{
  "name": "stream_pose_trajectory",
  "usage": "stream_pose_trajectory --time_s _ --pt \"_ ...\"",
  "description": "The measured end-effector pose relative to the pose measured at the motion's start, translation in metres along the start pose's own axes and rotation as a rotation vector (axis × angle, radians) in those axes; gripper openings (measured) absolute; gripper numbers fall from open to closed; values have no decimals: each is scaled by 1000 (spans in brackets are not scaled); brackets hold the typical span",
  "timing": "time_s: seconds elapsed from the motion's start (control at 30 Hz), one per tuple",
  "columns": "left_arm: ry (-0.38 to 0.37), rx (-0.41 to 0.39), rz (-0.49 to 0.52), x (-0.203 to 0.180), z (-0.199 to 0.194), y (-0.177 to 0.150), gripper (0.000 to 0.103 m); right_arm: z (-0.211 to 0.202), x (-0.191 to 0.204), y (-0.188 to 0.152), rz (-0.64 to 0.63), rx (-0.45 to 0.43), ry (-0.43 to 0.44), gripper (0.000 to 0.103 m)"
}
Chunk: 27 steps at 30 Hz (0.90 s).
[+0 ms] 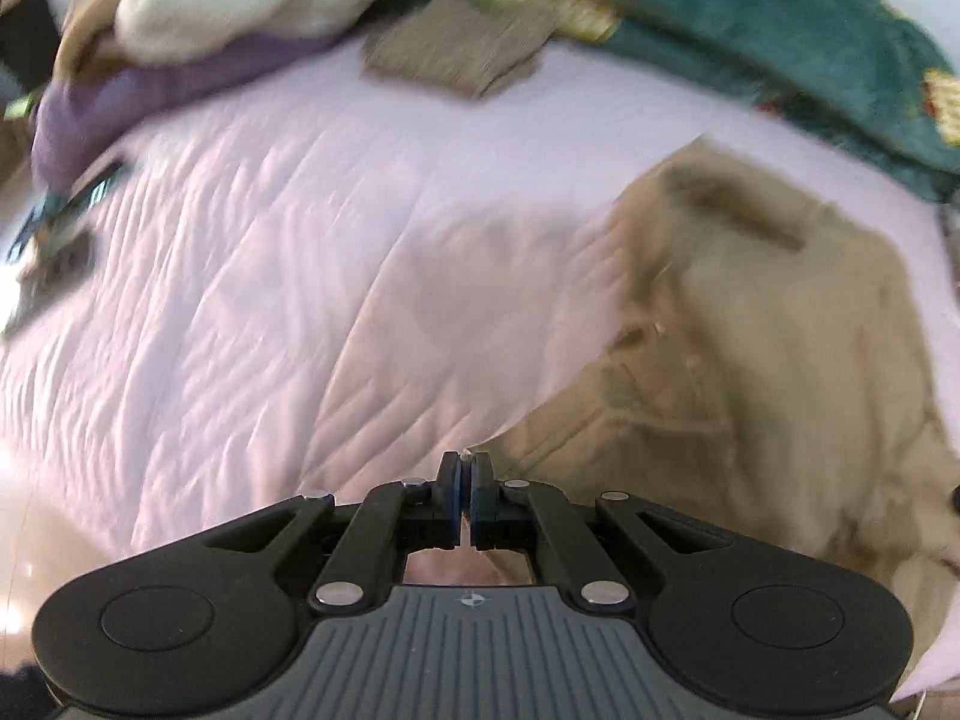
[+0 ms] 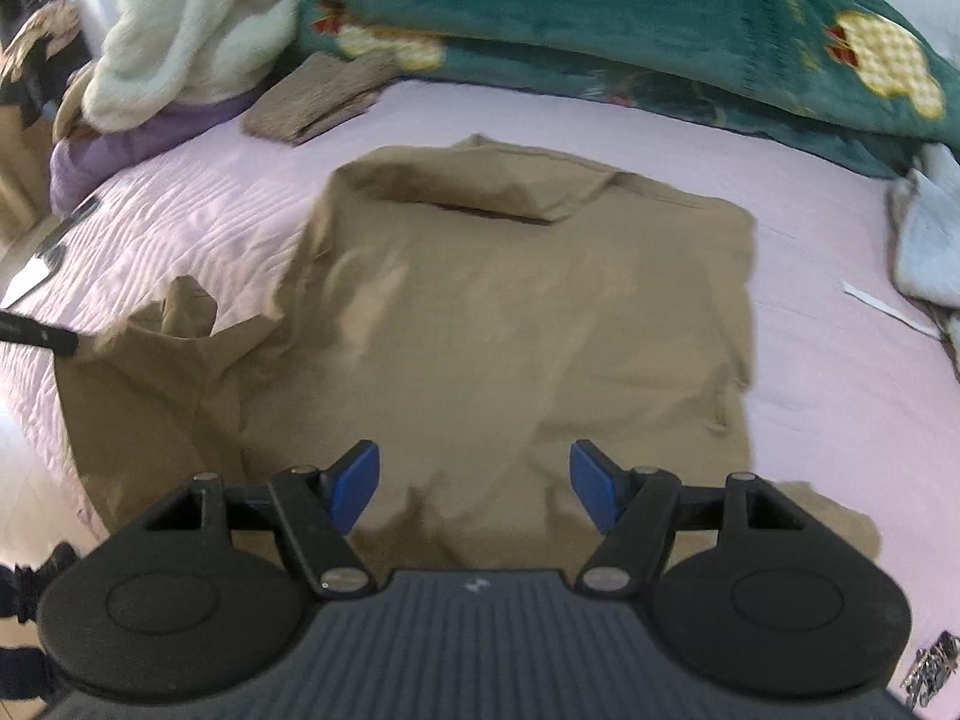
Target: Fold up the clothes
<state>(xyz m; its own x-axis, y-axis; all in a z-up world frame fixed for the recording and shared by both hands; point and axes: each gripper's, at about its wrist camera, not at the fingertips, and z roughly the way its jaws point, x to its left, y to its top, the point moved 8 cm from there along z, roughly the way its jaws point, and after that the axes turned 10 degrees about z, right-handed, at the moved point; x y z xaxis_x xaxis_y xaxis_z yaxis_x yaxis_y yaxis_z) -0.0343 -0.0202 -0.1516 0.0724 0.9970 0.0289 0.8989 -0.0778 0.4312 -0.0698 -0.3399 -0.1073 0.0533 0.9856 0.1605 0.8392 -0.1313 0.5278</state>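
the khaki cotton shirt lies spread at the near edge of the pink quilted bed. left gripper is pinched tight on its left sleeve edge, judged ready for folding inward. right gripper hovers wide, empty, above the hem.

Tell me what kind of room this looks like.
Most likely a bedroom. A tan shirt lies spread on a bed covered with a quilted pink bedspread, and a teal patterned blanket sits bunched along the far side.
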Motion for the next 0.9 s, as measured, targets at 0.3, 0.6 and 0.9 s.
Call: stream_pose_trajectory --time_s 0.3,0.6,0.9 --pt "6 109 -64 59 17 -35 23 -8 61 15 -114 17 -37 70" --pt "-82 -105 82 30 -86 2 59 -45 69 83 -136 -80 -81 70" --pt "-157 -124 207 -68 -56 41 66 39 46 146 -450 -100 -103 71"
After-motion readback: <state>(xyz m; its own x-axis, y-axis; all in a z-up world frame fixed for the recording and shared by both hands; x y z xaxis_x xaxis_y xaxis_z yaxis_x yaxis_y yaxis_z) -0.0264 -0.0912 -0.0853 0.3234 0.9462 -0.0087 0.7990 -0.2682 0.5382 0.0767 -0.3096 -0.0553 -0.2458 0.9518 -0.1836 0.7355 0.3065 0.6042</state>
